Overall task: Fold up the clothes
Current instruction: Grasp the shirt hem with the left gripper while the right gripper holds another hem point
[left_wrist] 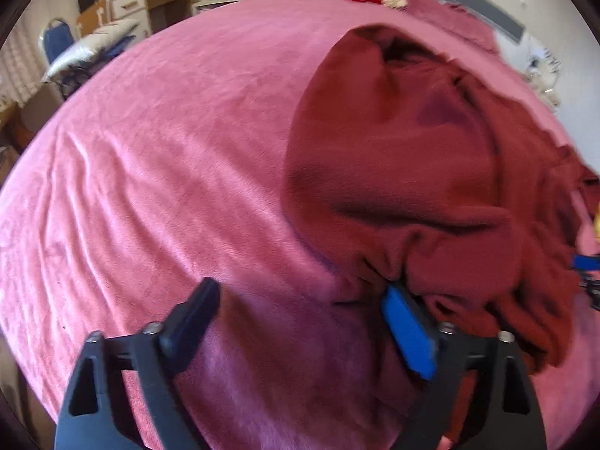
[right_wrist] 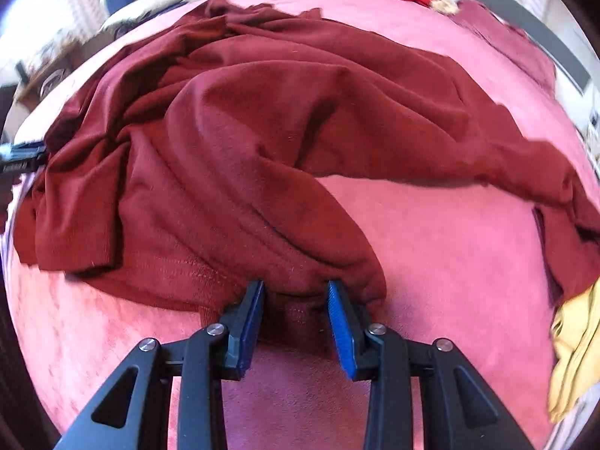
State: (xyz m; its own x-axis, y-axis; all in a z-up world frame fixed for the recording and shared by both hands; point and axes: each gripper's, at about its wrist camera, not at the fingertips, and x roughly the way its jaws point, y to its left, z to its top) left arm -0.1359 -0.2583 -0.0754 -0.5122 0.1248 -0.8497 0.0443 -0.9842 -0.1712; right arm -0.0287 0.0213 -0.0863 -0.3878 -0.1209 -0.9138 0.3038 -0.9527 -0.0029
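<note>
Just ahead of the right hand-held gripper point(right_wrist: 296, 292): crumpled maroon knit garment point(right_wrist: 262, 131) on pink plush bed point(right_wrist: 431, 243).
Its part-open jaws straddle the hem unclamped; the left hand-held gripper point(left_wrist: 300, 300), released, sits beside the garment's edge, which stretches sideways.

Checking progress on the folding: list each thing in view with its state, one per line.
dark red garment: crumpled, unfolded, lying on the blanket
pink blanket: spread out, lightly wrinkled
left hand-held gripper: open, holding nothing
right hand-held gripper: open, garment edge between its fingers
yellow cloth: bunched at the edge
</note>
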